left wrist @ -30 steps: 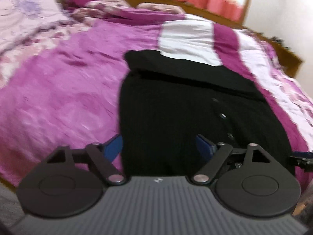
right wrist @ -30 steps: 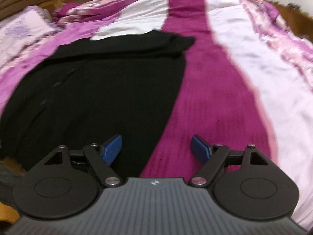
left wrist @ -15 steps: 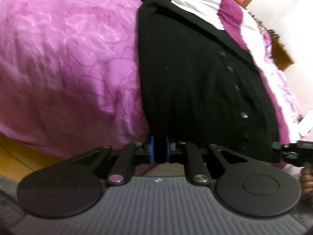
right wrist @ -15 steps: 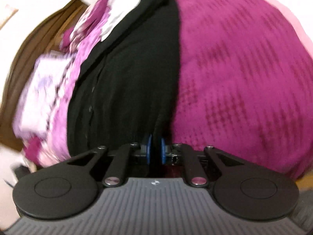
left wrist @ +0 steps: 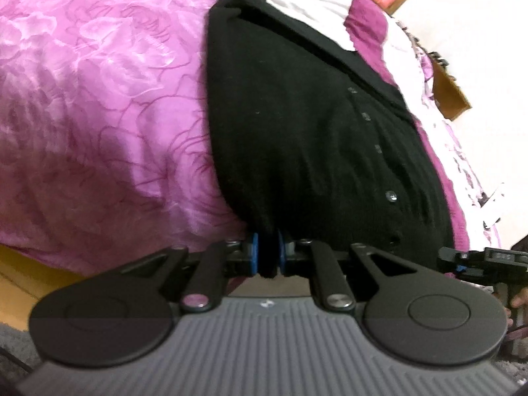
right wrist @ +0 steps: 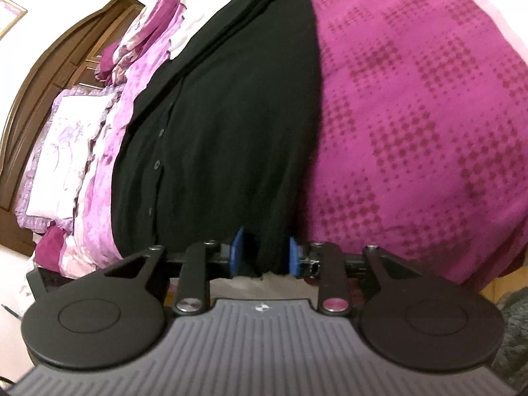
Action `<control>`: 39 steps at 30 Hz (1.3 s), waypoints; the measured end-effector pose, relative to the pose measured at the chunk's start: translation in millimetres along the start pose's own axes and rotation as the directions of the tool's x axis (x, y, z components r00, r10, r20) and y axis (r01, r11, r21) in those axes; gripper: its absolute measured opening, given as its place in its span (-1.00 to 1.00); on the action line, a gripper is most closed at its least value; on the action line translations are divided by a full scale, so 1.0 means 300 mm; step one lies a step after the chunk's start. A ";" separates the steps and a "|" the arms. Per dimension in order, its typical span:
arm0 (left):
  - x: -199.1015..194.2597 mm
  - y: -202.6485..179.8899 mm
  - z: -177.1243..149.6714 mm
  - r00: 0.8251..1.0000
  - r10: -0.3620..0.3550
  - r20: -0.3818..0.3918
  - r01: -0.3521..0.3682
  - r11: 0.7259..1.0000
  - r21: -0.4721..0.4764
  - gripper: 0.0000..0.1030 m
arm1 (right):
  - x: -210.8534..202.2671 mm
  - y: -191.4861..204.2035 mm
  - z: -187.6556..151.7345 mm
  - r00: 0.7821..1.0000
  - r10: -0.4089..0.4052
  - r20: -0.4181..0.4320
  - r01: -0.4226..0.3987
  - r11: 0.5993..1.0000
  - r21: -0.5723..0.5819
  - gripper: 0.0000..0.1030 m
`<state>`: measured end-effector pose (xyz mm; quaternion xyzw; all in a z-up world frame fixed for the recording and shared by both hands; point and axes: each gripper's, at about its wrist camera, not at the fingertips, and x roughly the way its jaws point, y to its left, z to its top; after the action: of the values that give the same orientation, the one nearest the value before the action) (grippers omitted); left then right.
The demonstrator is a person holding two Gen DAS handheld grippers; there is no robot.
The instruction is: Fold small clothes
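Note:
A black buttoned cardigan (left wrist: 297, 115) lies flat on the bed, its hem at the near edge. My left gripper (left wrist: 268, 254) is shut on the hem at the garment's left corner, with black knit squeezed between the blue pads. In the right wrist view the same cardigan (right wrist: 224, 115) runs away from me. My right gripper (right wrist: 264, 254) is at the hem's right corner. Its jaws are opening: a fold of the hem still hangs between the blue pads, and a gap shows beside the left pad.
A purple and magenta bedspread (left wrist: 99, 99) (right wrist: 412, 99) covers the bed under the cardigan. A frilled pillow (right wrist: 66, 151) and a dark wooden headboard (right wrist: 49, 66) are at the far left. Wooden floor (left wrist: 19, 280) shows below the bed's near edge.
Both grippers dropped to the bed's near edge and closed on the cardigan's hem. Since half a second ago the right pads have spread apart again, and the left ones stay shut.

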<state>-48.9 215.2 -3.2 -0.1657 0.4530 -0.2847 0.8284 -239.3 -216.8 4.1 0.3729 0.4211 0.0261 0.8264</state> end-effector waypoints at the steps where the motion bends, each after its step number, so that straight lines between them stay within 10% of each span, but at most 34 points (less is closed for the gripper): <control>1: -0.002 -0.002 0.001 1.000 -0.009 0.003 0.009 1.000 0.007 -0.75 | 0.002 0.008 -0.001 1.000 -0.005 0.002 0.005 1.000 -0.019 -0.34; 18: -0.085 -0.037 0.011 0.984 -0.137 0.117 0.140 0.990 -0.011 -0.81 | -0.004 0.020 0.018 0.997 -0.006 0.072 0.013 0.996 -0.091 -0.87; 28: -0.172 -0.141 0.088 0.895 -0.211 0.393 0.224 0.975 0.013 -0.81 | -0.136 0.028 0.048 0.931 0.204 0.303 -0.181 0.978 -0.100 -0.88; 39: -0.238 -0.200 0.227 0.827 -0.114 0.551 0.155 0.988 -0.028 -0.89 | -0.188 0.012 0.170 0.846 0.238 0.477 -0.244 0.968 -0.051 -0.88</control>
<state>-41.1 213.8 112.1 -0.3010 0.1944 -0.2666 0.8947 -238.1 -264.7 63.3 0.4222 0.1535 0.0342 0.8928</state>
